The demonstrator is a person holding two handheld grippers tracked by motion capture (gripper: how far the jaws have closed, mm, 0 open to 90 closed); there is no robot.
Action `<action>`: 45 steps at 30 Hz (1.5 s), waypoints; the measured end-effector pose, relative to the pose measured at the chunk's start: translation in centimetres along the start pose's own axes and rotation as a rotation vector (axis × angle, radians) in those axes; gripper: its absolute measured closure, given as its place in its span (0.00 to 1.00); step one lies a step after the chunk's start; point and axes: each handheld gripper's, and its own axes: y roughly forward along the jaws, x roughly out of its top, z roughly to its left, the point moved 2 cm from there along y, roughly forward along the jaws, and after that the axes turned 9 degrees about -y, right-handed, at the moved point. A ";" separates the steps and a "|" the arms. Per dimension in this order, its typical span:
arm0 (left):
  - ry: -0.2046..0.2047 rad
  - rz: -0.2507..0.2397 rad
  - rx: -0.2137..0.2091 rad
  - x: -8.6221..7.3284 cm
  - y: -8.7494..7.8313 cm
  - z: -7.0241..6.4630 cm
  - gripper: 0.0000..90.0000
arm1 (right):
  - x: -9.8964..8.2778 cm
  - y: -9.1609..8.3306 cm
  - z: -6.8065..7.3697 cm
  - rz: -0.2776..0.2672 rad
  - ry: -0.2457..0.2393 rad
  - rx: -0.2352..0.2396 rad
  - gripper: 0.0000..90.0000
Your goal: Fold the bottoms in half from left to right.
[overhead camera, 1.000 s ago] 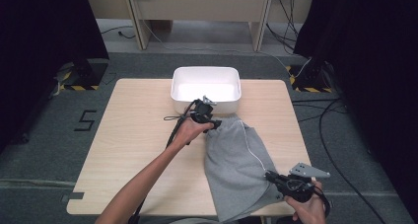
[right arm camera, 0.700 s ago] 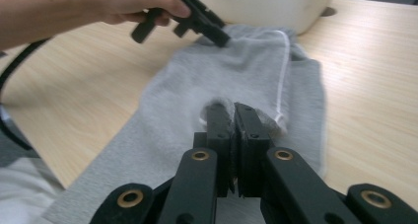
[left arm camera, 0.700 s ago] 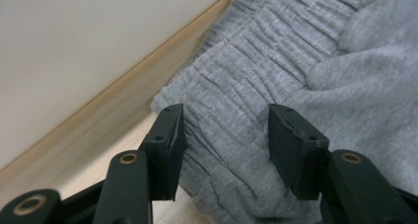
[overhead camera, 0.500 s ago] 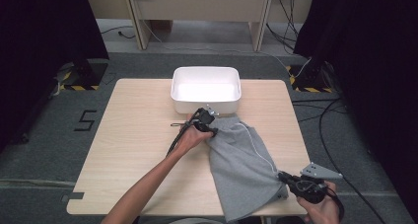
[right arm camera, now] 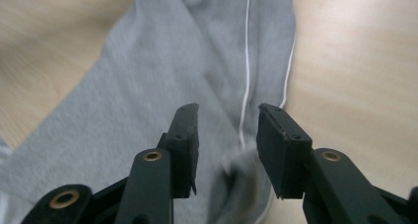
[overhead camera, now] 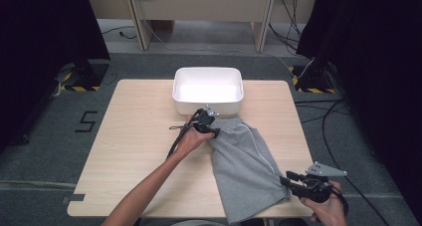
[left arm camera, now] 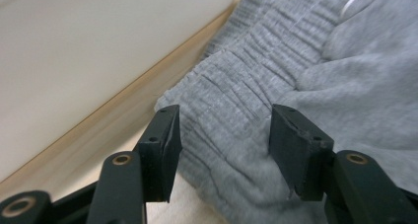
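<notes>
A pair of grey shorts (overhead camera: 249, 161) with a white side stripe lies flat on the wooden table (overhead camera: 139, 136), from the white tub (overhead camera: 207, 70) down to the near right corner. My left gripper (overhead camera: 215, 131) is at the ribbed waistband (left arm camera: 246, 81), beside the tub wall (left arm camera: 98, 46). Its jaws have just been opening a little and stand apart with the waistband between them (left arm camera: 224, 135). My right gripper (overhead camera: 288, 178) is at the leg hem. Its jaws have just been opening and stand apart over the loose hem (right arm camera: 236, 169), not pressing it (right arm camera: 227, 130).
The tub stands at the middle of the table's far side. Bare wood lies left of the shorts. The right gripper hangs past the table's near right corner. Cables and table legs lie on the floor beyond.
The right gripper drew the hem toward the near right corner, stretching the shorts out, then let go. The left hand shifted slightly right at the waistband.
</notes>
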 end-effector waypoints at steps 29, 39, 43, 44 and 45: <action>0.046 0.023 -0.037 -5.1 -1.0 -3.8 0.34 | 2.3 8.9 -2.6 0.218 -0.171 0.040 0.66; 0.074 0.049 0.026 -5.9 -2.4 -0.9 0.37 | 2.6 9.9 1.2 0.204 -0.158 0.089 0.65; 0.042 0.054 0.038 -6.6 -3.1 0.9 0.37 | 3.0 10.7 3.0 0.198 -0.175 0.110 0.63; 0.042 0.059 0.043 -6.7 -3.3 1.3 0.37 | 3.2 11.0 3.6 0.200 -0.182 0.111 0.62; 0.037 0.061 0.052 -6.8 -3.5 1.8 0.37 | 3.3 11.3 4.1 0.197 -0.194 0.116 0.61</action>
